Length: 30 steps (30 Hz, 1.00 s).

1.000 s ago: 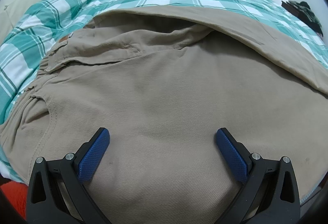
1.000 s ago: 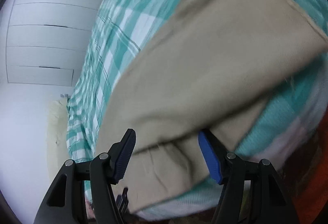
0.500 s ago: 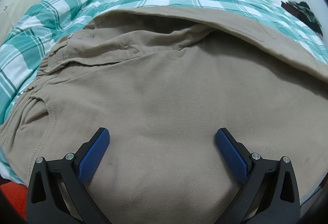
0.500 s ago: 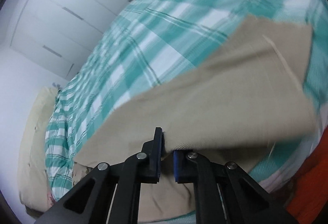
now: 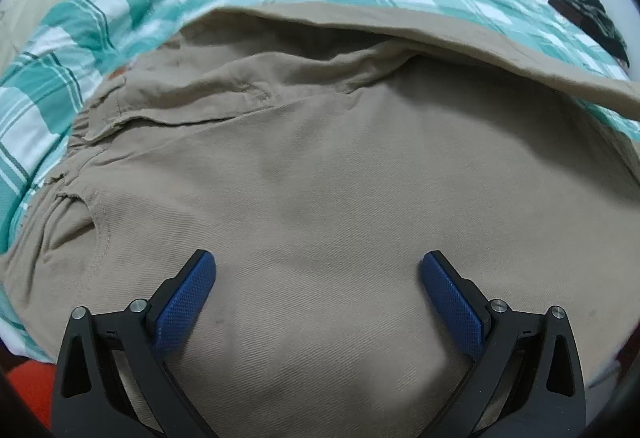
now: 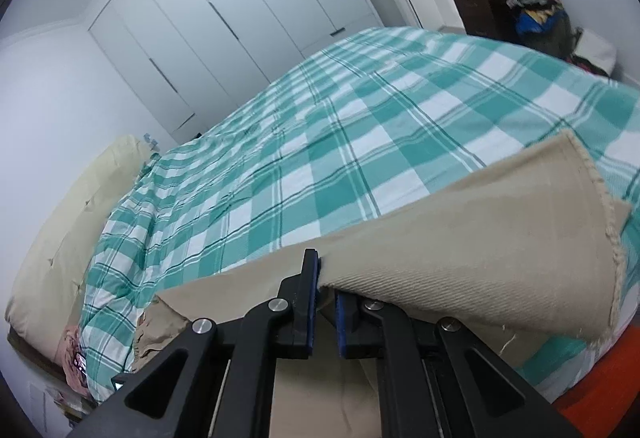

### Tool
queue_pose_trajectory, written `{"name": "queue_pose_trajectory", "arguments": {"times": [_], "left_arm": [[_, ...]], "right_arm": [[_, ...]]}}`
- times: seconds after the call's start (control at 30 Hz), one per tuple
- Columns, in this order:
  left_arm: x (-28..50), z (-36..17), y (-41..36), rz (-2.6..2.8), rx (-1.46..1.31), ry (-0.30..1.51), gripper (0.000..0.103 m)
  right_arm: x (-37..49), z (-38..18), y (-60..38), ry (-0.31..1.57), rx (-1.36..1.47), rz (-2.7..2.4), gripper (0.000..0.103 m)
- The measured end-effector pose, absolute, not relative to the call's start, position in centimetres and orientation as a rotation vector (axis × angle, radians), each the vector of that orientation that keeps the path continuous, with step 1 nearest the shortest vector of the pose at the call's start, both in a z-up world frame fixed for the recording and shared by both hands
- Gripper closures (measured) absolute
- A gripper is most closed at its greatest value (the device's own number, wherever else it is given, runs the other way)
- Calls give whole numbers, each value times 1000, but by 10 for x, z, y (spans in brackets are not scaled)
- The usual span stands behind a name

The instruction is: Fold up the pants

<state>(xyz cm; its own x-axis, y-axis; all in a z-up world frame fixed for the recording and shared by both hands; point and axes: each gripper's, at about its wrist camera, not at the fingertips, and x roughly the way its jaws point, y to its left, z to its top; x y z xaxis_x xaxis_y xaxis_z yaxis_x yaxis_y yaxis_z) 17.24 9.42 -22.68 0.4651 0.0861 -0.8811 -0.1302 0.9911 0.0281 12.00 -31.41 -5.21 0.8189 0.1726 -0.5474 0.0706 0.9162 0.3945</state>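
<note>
The right gripper (image 6: 327, 292) had gone from spread around the cloth a sec earlier to pressed together on the edge of a pant leg (image 6: 472, 246), and by this frame it had lifted that leg clear of the bed (image 6: 304, 141), so the hem (image 6: 600, 222) hung curled up toward the right side of the view w/ the checked cover showing beneath and beyond it. The left gripper (image 5: 318, 302) hadn't changed: fingers (image 5: 186, 298) spread wide, hovering low over the seat/upper part of the pants (image 5: 340, 177), nothing between the pads; whether it touched the cloth couldn't be told. The left view had blurred a bit at the top vs. half a sec before, so that hand was prob. starting to move. The pants lay along the near edge of the bed, waistband (image 5: 132, 117) toward the left, one leg flat and the other raised at the far side. Judged from this, the first lengthwise fold was under way: leg grabbed and up, not yet laid over its mate. The grip sat on a single edge, so the cloth could sag or twist during the carry-over.
</note>
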Motion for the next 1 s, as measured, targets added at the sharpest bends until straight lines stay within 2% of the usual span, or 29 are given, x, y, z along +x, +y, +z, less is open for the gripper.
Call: {"name": "queue_pose_trajectory", "arguments": {"times": [0.13, 0.3, 0.53, 0.57, 0.63, 0.67, 0.7, 0.87, 1.0], "left_arm": [[177, -192, 124, 40, -302, 1045, 1], [231, -154, 162, -68, -613, 975, 1], [319, -185, 184, -24, -783, 1112, 2], [327, -189, 187, -7, -800, 1132, 7], [334, -194, 190, 1, -838, 1170, 40], [332, -197, 188, -9, -856, 1187, 78], [334, -202, 187, -35, -897, 1224, 100], [319, -181, 183, -18, -909, 1169, 102], [298, -112, 182, -86, -938, 949, 102]], "right_arm": [[115, -39, -308, 583, 389, 84, 95], [104, -21, -299, 536, 344, 137, 95], [87, -1, -300, 498, 316, 205, 96], [83, 2, -300, 490, 313, 217, 96], [74, 9, -302, 462, 289, 243, 96], [69, 13, -301, 447, 269, 253, 96], [66, 15, -301, 435, 238, 260, 96], [100, 5, -306, 523, 146, 256, 96], [163, 13, -324, 542, 134, 241, 96]]}}
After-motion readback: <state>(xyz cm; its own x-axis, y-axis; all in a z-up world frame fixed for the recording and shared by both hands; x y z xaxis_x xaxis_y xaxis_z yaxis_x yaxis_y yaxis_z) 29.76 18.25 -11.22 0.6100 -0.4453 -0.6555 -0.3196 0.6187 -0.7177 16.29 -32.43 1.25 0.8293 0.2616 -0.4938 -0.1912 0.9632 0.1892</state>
